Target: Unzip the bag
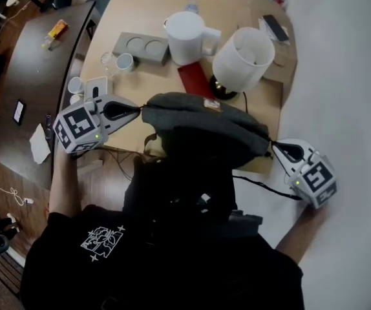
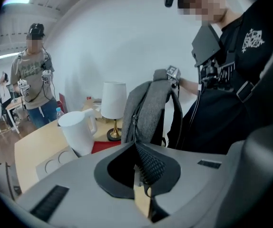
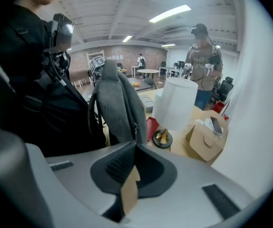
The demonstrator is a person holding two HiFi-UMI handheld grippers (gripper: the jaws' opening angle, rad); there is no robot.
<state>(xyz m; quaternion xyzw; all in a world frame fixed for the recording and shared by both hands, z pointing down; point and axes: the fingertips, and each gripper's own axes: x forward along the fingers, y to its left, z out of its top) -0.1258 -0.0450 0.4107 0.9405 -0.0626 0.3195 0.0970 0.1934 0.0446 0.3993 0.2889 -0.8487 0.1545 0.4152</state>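
A grey backpack (image 1: 205,124) hangs stretched between my two grippers, over the near edge of the wooden table (image 1: 147,5) and against my chest. My left gripper (image 1: 138,112) is shut on the bag's left end. My right gripper (image 1: 273,146) is shut on its right end. In the left gripper view the bag (image 2: 151,108) rises from the closed jaws of the left gripper (image 2: 136,145), with a zip slider (image 2: 133,119) just above them. In the right gripper view the bag (image 3: 120,108) meets the right gripper (image 3: 135,144), and a slider (image 3: 136,127) sits just above its jaws. Whether either grips a zip pull or fabric is hidden.
Behind the bag on the table stand a white lamp (image 1: 243,55), a white pitcher (image 1: 185,37), a grey two-hole tray (image 1: 140,46), a red book (image 1: 195,79), small cups (image 1: 125,62) and a cardboard box (image 1: 282,57) with a phone (image 1: 275,28) on it. A dark table (image 1: 37,76) lies to the left. Another person (image 2: 32,80) stands beyond.
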